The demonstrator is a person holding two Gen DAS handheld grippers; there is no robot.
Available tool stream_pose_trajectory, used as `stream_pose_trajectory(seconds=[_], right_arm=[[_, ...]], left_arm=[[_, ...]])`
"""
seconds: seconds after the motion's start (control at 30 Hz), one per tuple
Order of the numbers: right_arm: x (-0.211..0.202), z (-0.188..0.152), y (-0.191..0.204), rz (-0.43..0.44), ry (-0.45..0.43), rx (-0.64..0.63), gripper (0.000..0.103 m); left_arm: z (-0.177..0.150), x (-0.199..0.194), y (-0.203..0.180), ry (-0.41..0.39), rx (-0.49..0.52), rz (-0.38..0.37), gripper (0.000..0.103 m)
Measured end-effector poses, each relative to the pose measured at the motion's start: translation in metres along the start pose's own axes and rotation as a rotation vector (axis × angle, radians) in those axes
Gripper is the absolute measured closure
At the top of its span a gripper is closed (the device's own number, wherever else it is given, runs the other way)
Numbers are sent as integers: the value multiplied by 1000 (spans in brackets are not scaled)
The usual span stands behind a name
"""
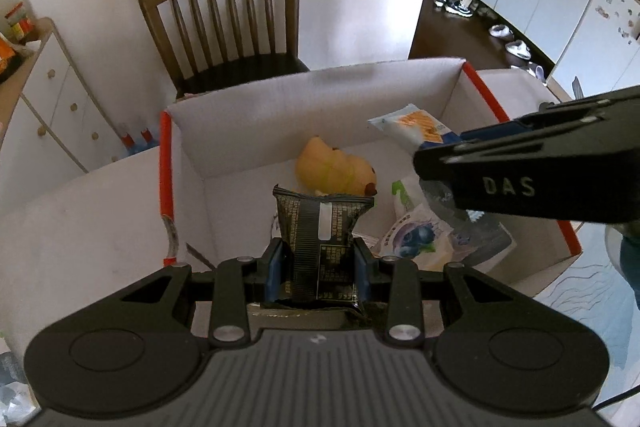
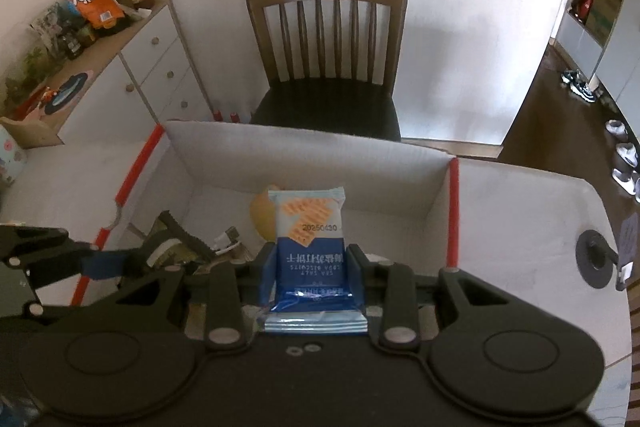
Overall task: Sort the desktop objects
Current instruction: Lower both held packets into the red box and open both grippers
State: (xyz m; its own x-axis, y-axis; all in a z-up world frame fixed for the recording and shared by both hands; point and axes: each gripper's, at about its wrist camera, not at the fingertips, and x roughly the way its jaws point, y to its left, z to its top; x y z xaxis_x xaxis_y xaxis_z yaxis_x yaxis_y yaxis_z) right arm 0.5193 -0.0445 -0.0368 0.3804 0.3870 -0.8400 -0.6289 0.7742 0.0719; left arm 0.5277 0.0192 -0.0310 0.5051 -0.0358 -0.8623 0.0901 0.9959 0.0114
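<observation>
Since both hover over the white cardboard box [image 2: 312, 155], a black foil snack packet [image 1: 320, 227] is pinched tight by the left gripper [image 1: 318, 267]; a blue-and-white biscuit packet [image 2: 310, 239] is clamped in the right gripper [image 2: 312, 269], probably for dropping in.

Between my right fingers, the blue and white plastic biscuit packet [image 2: 310, 251] carries the stamped number "20250430" on its pale upper half; below it, upside down, I read "SODA BISCUITS". On the black plastic right gripper [image 1: 424, 163], crossing ahead of my left fingers, stand the letters "DAS". The black foil packet's [image 1: 320, 247] print between my left fingers is too small to read.
</observation>
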Motion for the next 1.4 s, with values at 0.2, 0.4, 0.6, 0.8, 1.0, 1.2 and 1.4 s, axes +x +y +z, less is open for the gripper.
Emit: stream_pose_trajectory(seconds=[0.2, 0.4, 0.6, 0.8, 1.0, 1.2, 1.4], right_arm=[[21, 1, -2, -4, 25, 13, 68], [37, -3, 0, -18, 44, 20, 68], [48, -8, 1, -27, 60, 18, 68], [55, -11, 3, -31, 74, 11, 67], [58, -12, 1, -36, 84, 17, 67], [60, -15, -1, -34, 107, 22, 64], [54, -15, -2, -29, 100, 30, 56]], left_arm=[[1, 15, 0, 16, -9, 8, 69], [-3, 27, 2, 38, 2, 25, 69], [-4, 35, 4, 53, -6, 18, 69], [-3, 43, 4, 68, 2, 19, 69], [-4, 49, 4, 80, -1, 7, 68], [-5, 49, 5, 77, -9, -1, 66], [-6, 43, 3, 56, -4, 18, 51]])
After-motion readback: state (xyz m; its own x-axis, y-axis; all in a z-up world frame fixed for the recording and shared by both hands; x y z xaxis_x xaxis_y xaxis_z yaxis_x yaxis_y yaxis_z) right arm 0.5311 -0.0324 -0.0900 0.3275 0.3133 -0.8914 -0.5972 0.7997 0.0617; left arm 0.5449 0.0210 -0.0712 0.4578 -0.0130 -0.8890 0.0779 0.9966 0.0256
